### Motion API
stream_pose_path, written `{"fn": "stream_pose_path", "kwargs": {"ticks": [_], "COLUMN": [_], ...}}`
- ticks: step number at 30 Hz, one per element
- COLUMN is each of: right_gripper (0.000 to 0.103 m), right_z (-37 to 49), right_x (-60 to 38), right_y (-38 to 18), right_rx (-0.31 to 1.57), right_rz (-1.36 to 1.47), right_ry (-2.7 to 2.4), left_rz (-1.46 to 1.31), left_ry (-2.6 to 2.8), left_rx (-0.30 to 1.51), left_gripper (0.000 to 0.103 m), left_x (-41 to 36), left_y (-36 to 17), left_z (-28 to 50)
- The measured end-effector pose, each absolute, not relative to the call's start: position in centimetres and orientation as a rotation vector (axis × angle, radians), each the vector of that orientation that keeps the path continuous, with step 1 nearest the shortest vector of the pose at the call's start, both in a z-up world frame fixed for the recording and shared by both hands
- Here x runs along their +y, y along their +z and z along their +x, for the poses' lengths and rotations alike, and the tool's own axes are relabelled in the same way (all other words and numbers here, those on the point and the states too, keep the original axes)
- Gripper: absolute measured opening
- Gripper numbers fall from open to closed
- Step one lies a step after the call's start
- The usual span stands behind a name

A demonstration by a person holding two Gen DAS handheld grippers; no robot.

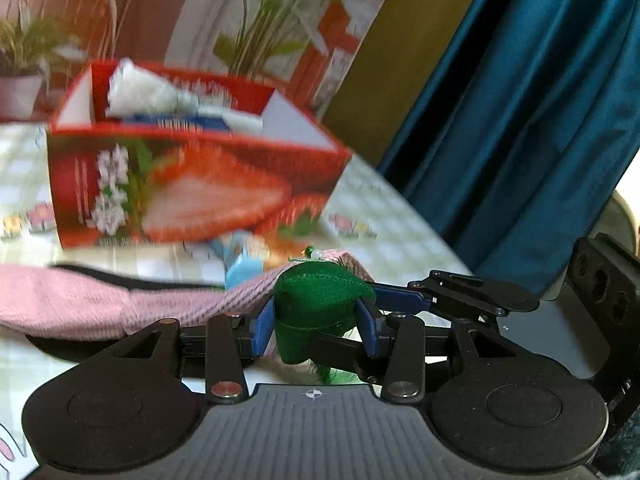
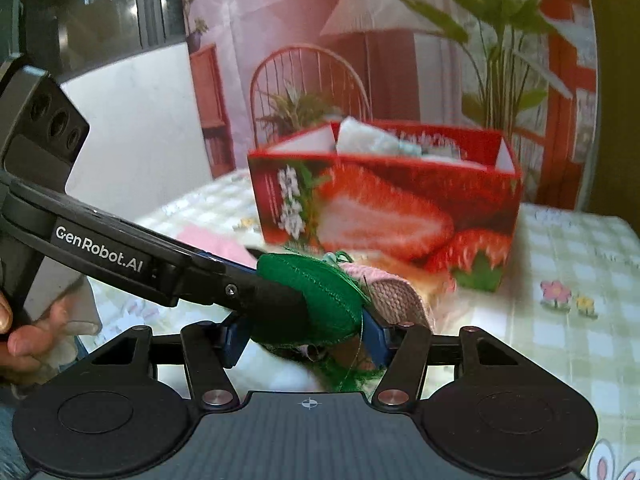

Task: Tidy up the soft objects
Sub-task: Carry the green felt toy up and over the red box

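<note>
- Two grippers clamp one green felt pouch [image 1: 316, 312]: the left gripper [image 1: 316, 326] pinches it between blue pads, the right gripper [image 2: 306, 334] grips its other side.
- Stitched seams and loose green threads show; a pink ribbed knit band [image 1: 100, 308] trails from the pouch.
- Beyond, a strawberry-printed cardboard box [image 2: 384, 208] on a checked tablecloth [image 2: 580, 264] holds white fluffy cloth [image 1: 140, 90].

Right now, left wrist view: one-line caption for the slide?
Both grippers clamp green fabric piece on pink knit, strawberry box behind.
</note>
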State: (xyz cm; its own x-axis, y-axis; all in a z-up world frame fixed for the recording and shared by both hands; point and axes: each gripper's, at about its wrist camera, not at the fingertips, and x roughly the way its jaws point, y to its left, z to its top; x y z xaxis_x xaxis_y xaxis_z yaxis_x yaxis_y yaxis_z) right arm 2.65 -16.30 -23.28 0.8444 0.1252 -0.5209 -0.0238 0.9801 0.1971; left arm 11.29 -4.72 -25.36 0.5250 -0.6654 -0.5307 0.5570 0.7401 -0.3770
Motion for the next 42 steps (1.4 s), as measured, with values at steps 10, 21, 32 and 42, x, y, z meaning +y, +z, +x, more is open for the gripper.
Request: {"fn": "stream_pose_path", "kwargs": {"ticks": [10, 21, 32, 42], "right_gripper": [0.054, 0.054, 0.054, 0.054], "right_z": [4.6, 8.3, 15.0, 19.6], "right_x": [-16.1, -17.8, -20.5, -22.5], "right_y": [-17.8, -10.6, -6.9, -8.4], "right_rx": [0.488, 0.365, 0.269, 0.273], "right_rz": [0.121, 0.038, -0.060, -0.135], "right_ry": [0.097, 0.095, 0.097, 0.083], "left_rz": [-0.199, -0.183, -0.114, -0.158], "left_ry": [-0.724, -0.718, -0.686, -0.680], "left_rx": [0.596, 0.424, 0.357, 0.403], "left_gripper": [0.045, 0.045, 0.045, 0.045], "left_x": [-3.3, -3.3, -3.3, -5.0], "left_y": [-20.6, -13.7, -9.8, -10.9], "left_z": [11.2, 14.3, 19.8, 25.1]}}
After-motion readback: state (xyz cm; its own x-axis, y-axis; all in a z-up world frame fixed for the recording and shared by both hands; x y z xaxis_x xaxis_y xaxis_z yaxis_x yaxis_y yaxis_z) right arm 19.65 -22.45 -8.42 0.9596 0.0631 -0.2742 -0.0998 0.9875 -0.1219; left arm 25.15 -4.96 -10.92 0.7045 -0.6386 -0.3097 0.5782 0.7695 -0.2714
